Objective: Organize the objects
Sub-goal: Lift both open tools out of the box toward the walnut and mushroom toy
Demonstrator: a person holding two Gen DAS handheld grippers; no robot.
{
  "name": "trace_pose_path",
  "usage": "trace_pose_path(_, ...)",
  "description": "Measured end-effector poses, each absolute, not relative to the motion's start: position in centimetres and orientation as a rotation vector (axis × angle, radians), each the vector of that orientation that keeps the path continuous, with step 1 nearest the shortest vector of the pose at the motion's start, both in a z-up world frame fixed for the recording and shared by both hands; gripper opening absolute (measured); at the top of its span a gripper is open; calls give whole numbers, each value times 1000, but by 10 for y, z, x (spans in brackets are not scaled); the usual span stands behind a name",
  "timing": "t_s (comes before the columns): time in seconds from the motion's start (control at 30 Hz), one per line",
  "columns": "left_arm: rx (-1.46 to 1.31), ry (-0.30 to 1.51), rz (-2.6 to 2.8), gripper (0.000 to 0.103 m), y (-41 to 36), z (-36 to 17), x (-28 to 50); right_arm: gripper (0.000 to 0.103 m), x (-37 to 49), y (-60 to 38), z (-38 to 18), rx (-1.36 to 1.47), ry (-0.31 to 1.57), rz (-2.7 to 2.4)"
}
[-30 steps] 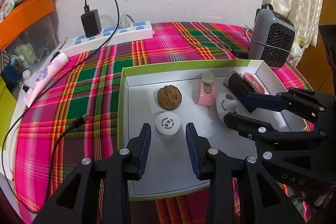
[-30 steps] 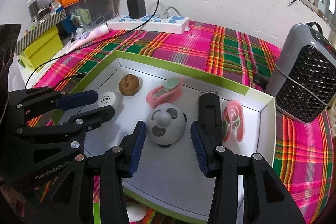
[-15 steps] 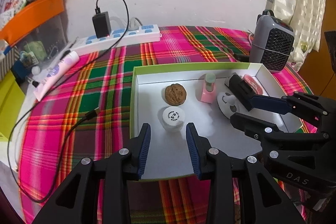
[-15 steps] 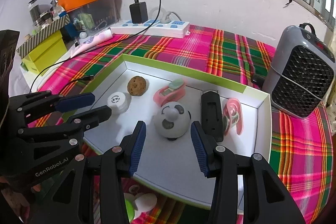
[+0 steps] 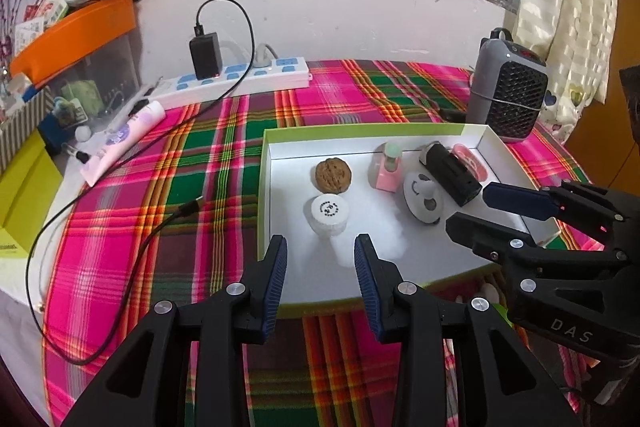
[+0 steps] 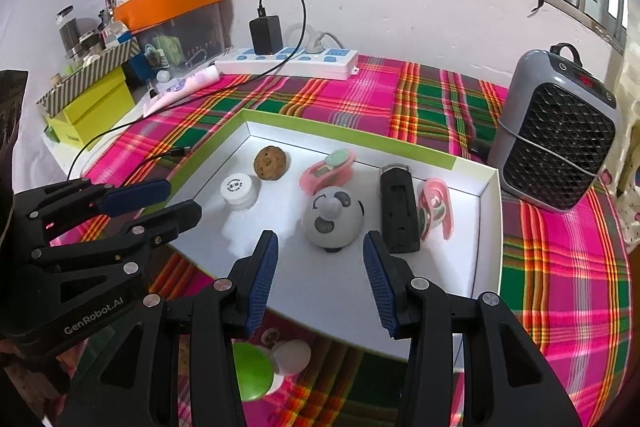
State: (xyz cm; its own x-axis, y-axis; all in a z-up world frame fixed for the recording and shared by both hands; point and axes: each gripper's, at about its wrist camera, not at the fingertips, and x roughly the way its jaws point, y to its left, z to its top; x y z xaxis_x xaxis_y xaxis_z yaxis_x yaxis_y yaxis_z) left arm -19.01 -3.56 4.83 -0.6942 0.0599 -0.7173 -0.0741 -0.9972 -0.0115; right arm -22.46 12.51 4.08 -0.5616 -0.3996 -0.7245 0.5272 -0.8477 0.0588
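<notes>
6 items in 1 tray, 2 empty grippers above its near edge

The white tray with a green rim lies on the plaid cloth and holds 1 walnut, 1 white jar, 1 round panda toy, 1 black remote and 2 pink gadgets: 1 behind the panda, 1 just right of the remote. The left gripper and the right gripper each have jaws apart, gripping nothing. Behind stand 1 power strip and 1 grey heater.
</notes>
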Motion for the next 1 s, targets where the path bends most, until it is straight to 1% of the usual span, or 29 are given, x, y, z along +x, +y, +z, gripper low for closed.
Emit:
trace_pose_path(0.07,-1187,48,2839,33,-35,49,-187,46,-221,127,42,1041,214,-2381)
trace_pose_path(0.37,-1159,26,2850,33,-35,50,-169,46,-203,141,44,1027,155,-2402)
trace_pose_path(0.47,-1145,69,2876,33,-32,50,-163,46,-196,145,45,1017,150,-2411)
trace_pose_path(1.0,-1106,52,2885,35,-32,51,-131,46,-168,160,47,1000,111,-2431)
